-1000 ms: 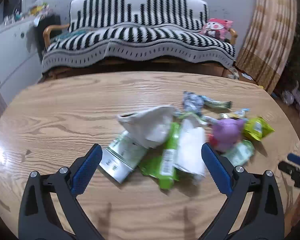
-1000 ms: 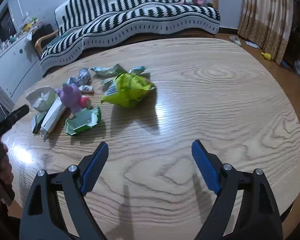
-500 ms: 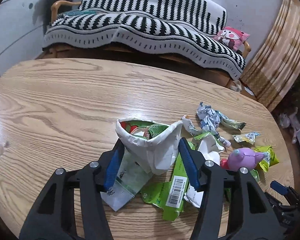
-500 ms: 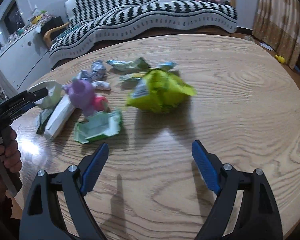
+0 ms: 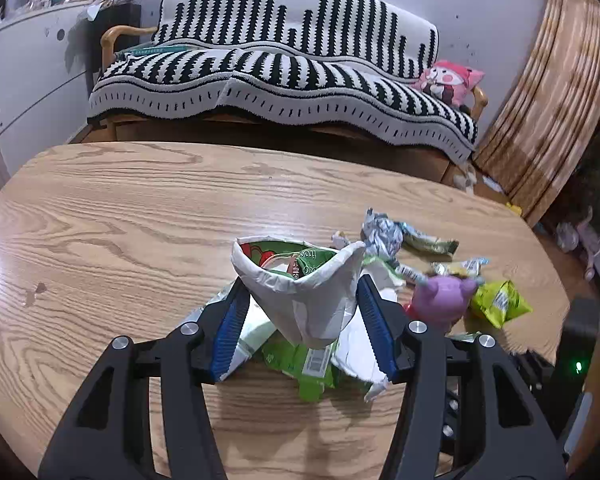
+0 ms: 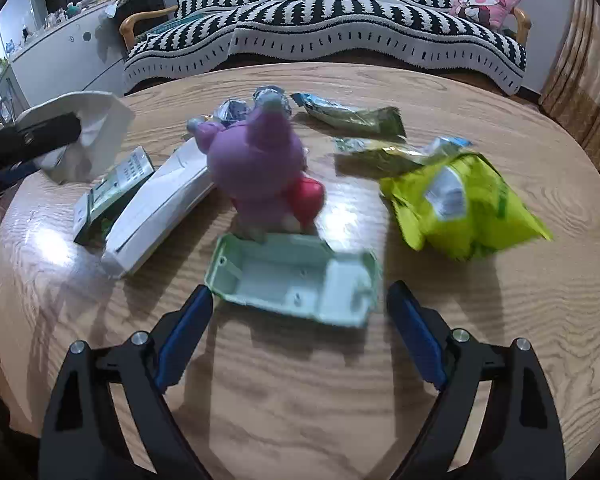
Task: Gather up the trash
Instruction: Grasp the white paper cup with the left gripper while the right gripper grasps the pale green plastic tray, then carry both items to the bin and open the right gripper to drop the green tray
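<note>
The white crumpled paper bag (image 5: pixel 300 300), mouth up toward 12 o'clock and tapering down to 6 (green wrappers inside), is clenched between the left gripper (image 5: pixel 300 330) fingers above the wooden surface (image 5: pixel 120 220). The pale green plastic tray (image 6: pixel 296 280), long axis 9-to-3, lies between the right gripper (image 6: pixel 298 334) fingers, which are opening, untouched.

Between the left jaws, the crumpled white paper bag (image 5: pixel 304 300) hides most of the flat green wrappers (image 5: pixel 300 360) below it. Right of those jaws, the purple plastic toy figure (image 5: pixel 440 300) is blurred.
</note>
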{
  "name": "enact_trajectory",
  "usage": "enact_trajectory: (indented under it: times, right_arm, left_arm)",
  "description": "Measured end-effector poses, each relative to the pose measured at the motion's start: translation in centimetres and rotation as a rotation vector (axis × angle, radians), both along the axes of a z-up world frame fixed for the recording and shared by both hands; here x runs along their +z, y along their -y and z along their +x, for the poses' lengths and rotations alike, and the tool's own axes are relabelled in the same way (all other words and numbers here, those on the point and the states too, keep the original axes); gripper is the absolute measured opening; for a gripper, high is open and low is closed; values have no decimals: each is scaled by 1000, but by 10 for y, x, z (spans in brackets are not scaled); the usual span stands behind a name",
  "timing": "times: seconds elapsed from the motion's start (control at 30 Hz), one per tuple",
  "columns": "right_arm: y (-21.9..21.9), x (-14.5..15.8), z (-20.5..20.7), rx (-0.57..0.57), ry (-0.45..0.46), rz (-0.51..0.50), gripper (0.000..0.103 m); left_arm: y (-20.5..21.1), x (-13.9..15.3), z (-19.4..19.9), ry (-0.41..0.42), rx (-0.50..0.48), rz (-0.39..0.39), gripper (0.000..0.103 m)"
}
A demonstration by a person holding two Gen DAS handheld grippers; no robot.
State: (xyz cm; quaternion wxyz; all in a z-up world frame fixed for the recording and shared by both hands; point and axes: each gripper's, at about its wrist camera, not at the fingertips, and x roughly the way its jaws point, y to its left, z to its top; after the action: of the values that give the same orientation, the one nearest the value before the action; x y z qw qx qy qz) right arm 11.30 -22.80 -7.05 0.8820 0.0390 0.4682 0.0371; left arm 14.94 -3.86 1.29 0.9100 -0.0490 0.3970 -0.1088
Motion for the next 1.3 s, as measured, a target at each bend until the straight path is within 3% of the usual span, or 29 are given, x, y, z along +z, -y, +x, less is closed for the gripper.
enact_trajectory:
  times: [0.2, 0.27, 0.4, 0.7, 0.97, 1.3]
  right_arm:
    - [-7, 1, 6, -3, 13, 7, 87]
    - [-8, 2, 5, 5, 16, -2, 78]
    - [-8, 6, -1, 9, 33, 2, 77]
    - [20, 31, -45, -15, 79, 9, 77]
    - [111, 49, -106, -153, 105, -6, 77]
    - [270, 40, -221, -434, 83, -21, 78]
  left_arm:
    - [7, -4, -6, -6, -9, 28, 55]
    - [9, -2, -8, 0, -9, 31, 55]
    - [13, 1, -14, 5, -17, 28, 55]
    - [44, 7, -35, 15, -79, 47, 55]
    - [110, 9, -69, 25, -209, 67, 55]
    - [252, 6, -145, 26, -501, 76, 55]
